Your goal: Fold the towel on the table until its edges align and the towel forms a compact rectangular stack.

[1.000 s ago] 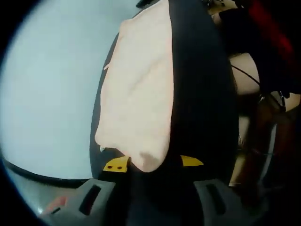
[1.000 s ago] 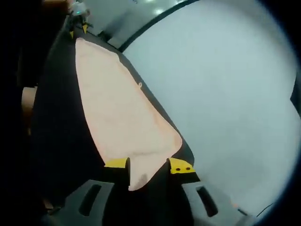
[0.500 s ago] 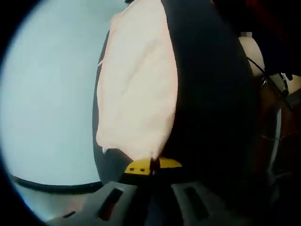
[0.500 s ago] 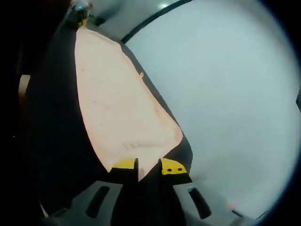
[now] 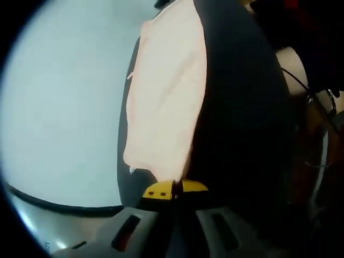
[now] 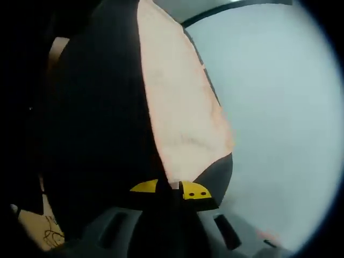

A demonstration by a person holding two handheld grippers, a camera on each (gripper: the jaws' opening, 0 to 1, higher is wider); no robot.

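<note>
both sets of fingers have closed on the towel [image 5: 166, 102] since a second ago; its length runs straight ahead from each, over the pale surface [image 6: 279, 107].

Free room: pale table [image 5: 64, 107] surface, bare and open on the far side of the towel [image 5: 169, 97] in the left gripper view; likewise table [image 6: 279, 107] beside towel [image 6: 180, 102] in the right gripper view. Obstacles: dark cloth-covered mass just beside the towel's other edge; cables and clutter [image 5: 317, 107] beyond it.
</note>
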